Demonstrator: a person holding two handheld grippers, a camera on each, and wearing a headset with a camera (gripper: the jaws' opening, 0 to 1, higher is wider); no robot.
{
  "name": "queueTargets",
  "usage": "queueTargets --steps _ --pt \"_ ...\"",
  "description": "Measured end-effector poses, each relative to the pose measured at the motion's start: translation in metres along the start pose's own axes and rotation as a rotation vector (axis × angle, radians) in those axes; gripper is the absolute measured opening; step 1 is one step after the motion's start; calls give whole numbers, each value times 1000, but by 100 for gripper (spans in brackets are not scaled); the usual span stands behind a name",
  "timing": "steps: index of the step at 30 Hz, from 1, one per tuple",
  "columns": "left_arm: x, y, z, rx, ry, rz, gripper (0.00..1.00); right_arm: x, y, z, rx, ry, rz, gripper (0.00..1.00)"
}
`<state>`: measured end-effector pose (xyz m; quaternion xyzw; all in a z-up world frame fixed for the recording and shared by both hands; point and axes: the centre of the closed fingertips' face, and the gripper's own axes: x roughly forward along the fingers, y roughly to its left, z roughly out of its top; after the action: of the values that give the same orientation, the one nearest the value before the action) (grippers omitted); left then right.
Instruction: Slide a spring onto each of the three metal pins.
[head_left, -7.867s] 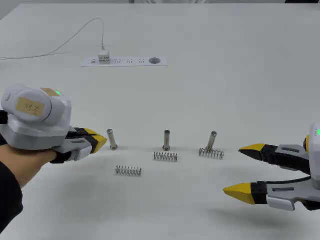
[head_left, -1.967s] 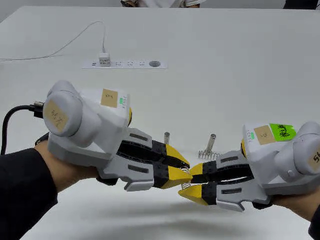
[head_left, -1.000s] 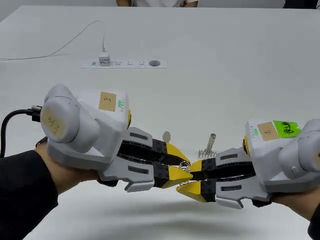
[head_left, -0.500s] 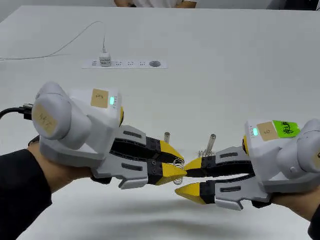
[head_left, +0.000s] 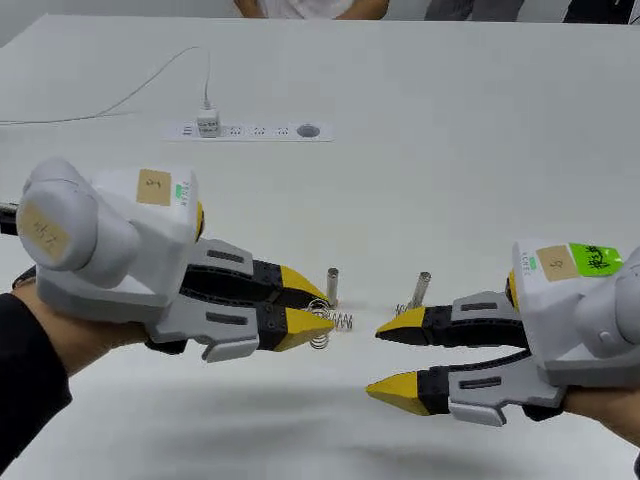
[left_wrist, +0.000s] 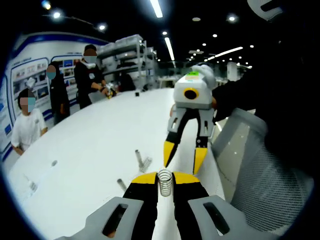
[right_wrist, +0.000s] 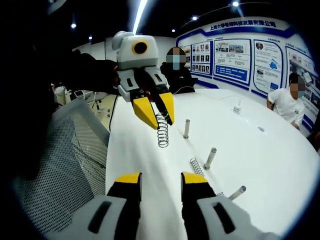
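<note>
My left gripper (head_left: 326, 311) is shut on a small steel spring (head_left: 320, 342), which hangs upright from its yellow tips above the white table. The left gripper view shows that spring (left_wrist: 165, 183) pinched between the jaws. My right gripper (head_left: 381, 358) stands open and empty a short way to the right, facing the left one. In the right gripper view the held spring (right_wrist: 162, 130) dangles from the left gripper (right_wrist: 156, 114). Two upright metal pins (head_left: 333, 285) (head_left: 420, 288) stand behind the tips. A loose spring (head_left: 343, 320) lies by the middle pin. The third pin (right_wrist: 236, 192) is further off.
A white power strip (head_left: 247, 130) with a plugged-in charger and cable lies at the back of the table. Another spring (right_wrist: 196, 167) lies beside a pin (right_wrist: 210, 158). People stand beyond the table's far edge. A mesh chair (right_wrist: 70, 150) is at the near side.
The right gripper has opened and drawn back to the right. The left gripper has moved left, still holding the spring that both grippers pinched a second ago.
</note>
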<state>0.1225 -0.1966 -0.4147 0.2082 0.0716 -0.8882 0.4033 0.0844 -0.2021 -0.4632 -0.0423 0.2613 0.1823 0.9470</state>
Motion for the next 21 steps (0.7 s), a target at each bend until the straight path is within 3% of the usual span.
queueTargets --steps 4,15,21 --pt "-9 10 -3 -5 2 34 10 -6 -4 -4 29 -4 -22 38" --pt "-34 38 -9 -32 4 126 10 -21 -12 -18 72 4 -72 39" --pt "-49 60 -11 -49 0 184 10 -26 -15 -22 89 6 -90 39"
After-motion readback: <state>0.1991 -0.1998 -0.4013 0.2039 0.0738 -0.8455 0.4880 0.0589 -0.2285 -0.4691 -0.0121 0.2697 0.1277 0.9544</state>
